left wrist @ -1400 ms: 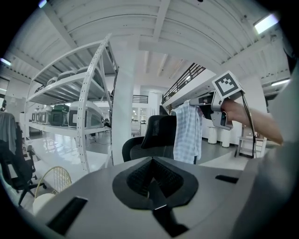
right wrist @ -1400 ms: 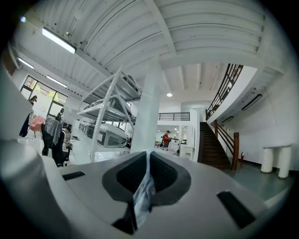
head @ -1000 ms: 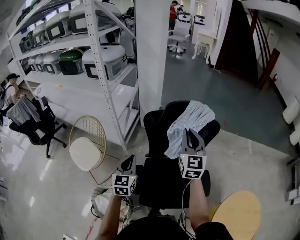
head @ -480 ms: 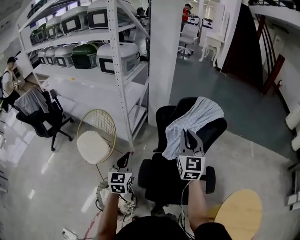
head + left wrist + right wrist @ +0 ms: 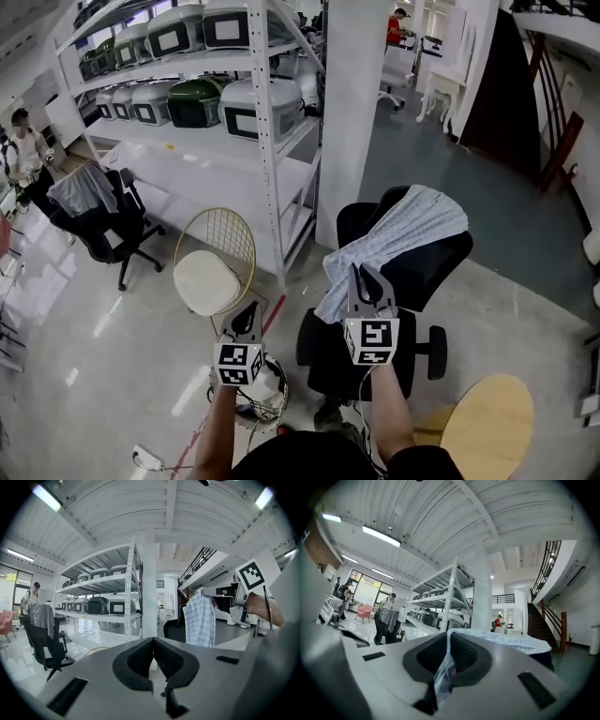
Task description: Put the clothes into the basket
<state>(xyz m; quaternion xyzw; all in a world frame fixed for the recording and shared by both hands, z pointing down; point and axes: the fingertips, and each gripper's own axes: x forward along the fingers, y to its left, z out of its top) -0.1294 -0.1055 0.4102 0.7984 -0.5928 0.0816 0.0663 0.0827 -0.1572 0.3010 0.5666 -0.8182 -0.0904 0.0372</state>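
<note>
The left gripper (image 5: 248, 314), jaws pressed together on nothing, hangs above a white basket (image 5: 270, 386) on the floor. Beside it, the right gripper (image 5: 359, 274) clamps the lower edge of the pale checked cloth (image 5: 412, 225), which drapes over the back of a black office chair (image 5: 436, 272).

From overhead, my head camera looked steeply down past the left gripper (image 5: 247, 312) and right gripper (image 5: 362, 274), while the 2 gripper cameras sat close behind their own jaws facing roughly level across the room, all 3 views sharing the white shelf rack (image 5: 225, 164) and checked cloth (image 5: 403, 234).
</note>
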